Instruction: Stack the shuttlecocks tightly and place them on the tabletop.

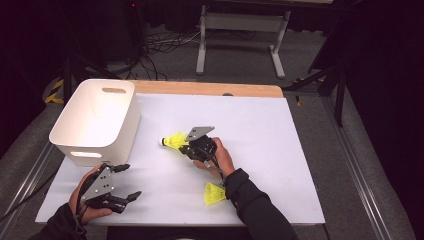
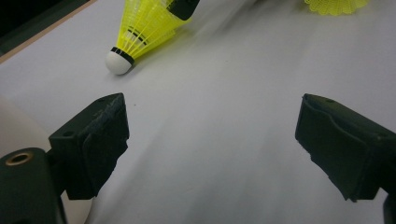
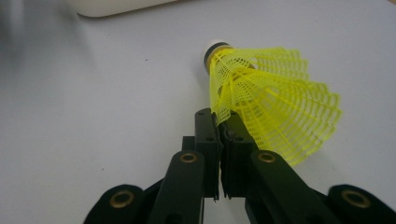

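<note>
Left gripper (image 1: 122, 182): it is nearest to the person, low at the left of the table (image 1: 260, 150); its jaws stand wide apart with nothing between them, as the left gripper view shows.

Spare shuttlecock (image 1: 214, 193): a second yellow one lies just beside the right sleeve, near the front edge; no gripper touches it.

Right gripper (image 1: 186, 146): it is in the middle of the table; the jaws are pressed together and they pinch the edge of the yellow skirt of a shuttlecock (image 3: 261, 107).

Held shuttlecock: in the high view (image 1: 173, 140) it is near the table surface, I cannot tell if the cork touches; the white cork (image 3: 215, 50) points away from the gripper, the skirt comes back toward the jaws.

Long axis: it runs from the right gripper toward the left side of the table, cork first, so toward the basket.

Basket (image 1: 75, 137): a white one with handle holes, at the far left of the table, open side up; it is well apart from the held shuttlecock.

Nearer hand: the left gripper is closer to the basket, but the right one has the shuttlecock.

Coming move, as I judge: carry the shuttlecock left and over the near wall of the basket, then spread the jaws.
</note>
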### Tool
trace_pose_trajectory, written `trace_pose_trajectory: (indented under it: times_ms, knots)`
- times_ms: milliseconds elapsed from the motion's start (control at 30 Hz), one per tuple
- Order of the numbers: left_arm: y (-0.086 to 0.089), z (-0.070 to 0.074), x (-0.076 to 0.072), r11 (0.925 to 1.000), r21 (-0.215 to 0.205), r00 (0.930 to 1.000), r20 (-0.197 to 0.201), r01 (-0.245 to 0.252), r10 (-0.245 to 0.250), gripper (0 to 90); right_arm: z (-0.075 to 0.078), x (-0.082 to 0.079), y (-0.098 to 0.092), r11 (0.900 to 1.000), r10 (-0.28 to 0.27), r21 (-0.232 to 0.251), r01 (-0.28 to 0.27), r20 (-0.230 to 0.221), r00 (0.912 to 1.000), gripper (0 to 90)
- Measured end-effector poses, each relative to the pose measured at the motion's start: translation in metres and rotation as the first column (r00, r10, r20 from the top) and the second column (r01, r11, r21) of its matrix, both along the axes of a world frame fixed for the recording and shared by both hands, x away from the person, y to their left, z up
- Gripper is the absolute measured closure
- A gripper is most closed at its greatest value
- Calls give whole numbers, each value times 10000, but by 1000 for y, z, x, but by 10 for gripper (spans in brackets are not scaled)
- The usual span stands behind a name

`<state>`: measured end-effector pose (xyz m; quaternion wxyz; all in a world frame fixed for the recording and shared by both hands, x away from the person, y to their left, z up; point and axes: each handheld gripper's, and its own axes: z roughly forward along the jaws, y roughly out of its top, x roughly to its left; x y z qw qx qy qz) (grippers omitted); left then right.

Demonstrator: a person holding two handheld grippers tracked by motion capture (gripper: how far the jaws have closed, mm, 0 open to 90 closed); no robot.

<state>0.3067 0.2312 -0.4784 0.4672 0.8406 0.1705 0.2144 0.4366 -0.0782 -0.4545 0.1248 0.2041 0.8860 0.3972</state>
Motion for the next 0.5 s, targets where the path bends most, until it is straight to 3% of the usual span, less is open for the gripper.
trace_pose_trajectory:
  times_ms: [233, 500]
  knots:
    - [0, 0, 0, 10000, 9, 10000, -4, 13, -13, 106, -4, 1, 2, 9995, 146, -284, -152, -209, 9997, 850]
    - [0, 0, 0, 10000, 59, 10000, -7, 21, -21, 106, -4, 1, 2, 9985, 91, -535, -102, -218, 9997, 745]
